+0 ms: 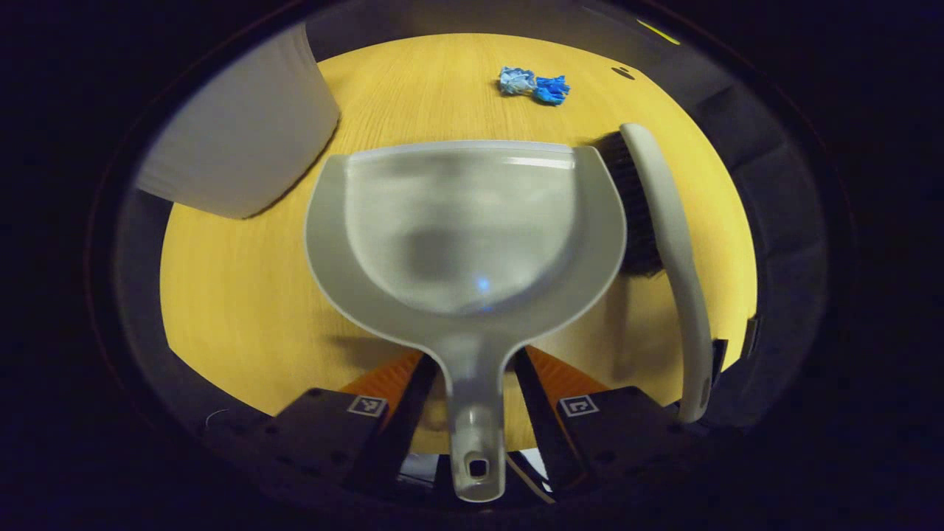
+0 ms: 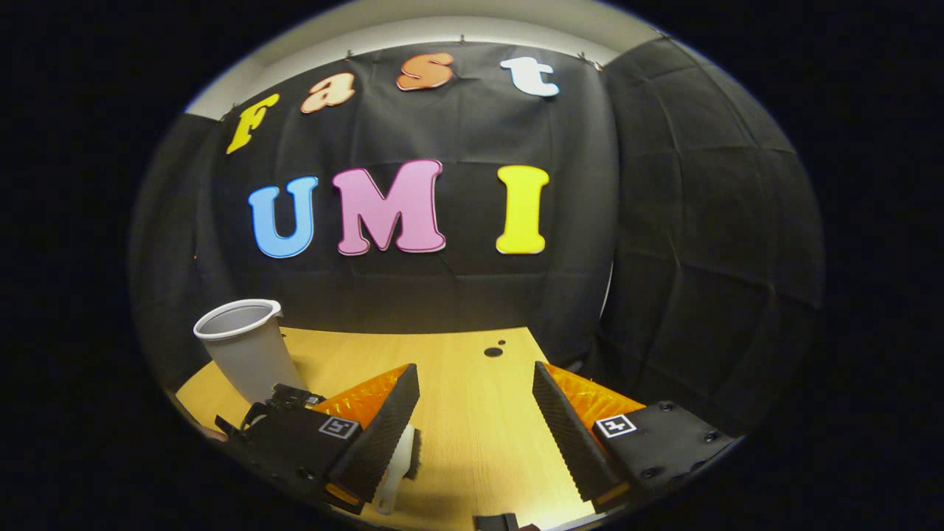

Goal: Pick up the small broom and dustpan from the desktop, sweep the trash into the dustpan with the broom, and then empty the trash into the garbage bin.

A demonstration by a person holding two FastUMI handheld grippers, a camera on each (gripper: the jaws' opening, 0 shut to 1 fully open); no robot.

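Currently the task is at its first stage. The dustpan (image 1: 472, 236) lies flat near the middle of the tabletop (image 1: 243, 295), its handle pointing back between the fingers of the left tool (image 1: 472, 413). The small broom (image 1: 667, 251) lies just beside the dustpan, bristles against the pan's rim. The trash (image 1: 532, 84), a crumpled blue scrap, sits unswept toward the far edge; the garbage bin (image 1: 240, 133) stands at the far left corner. Sweeping and emptying remain.

Left tool: the fingers stand either side of the dustpan handle, close to it; whether they press on it cannot be told. Right tool (image 2: 476, 413): the fingers are spread wide, holding nothing, raised over the tabletop with the broom low by its left finger.
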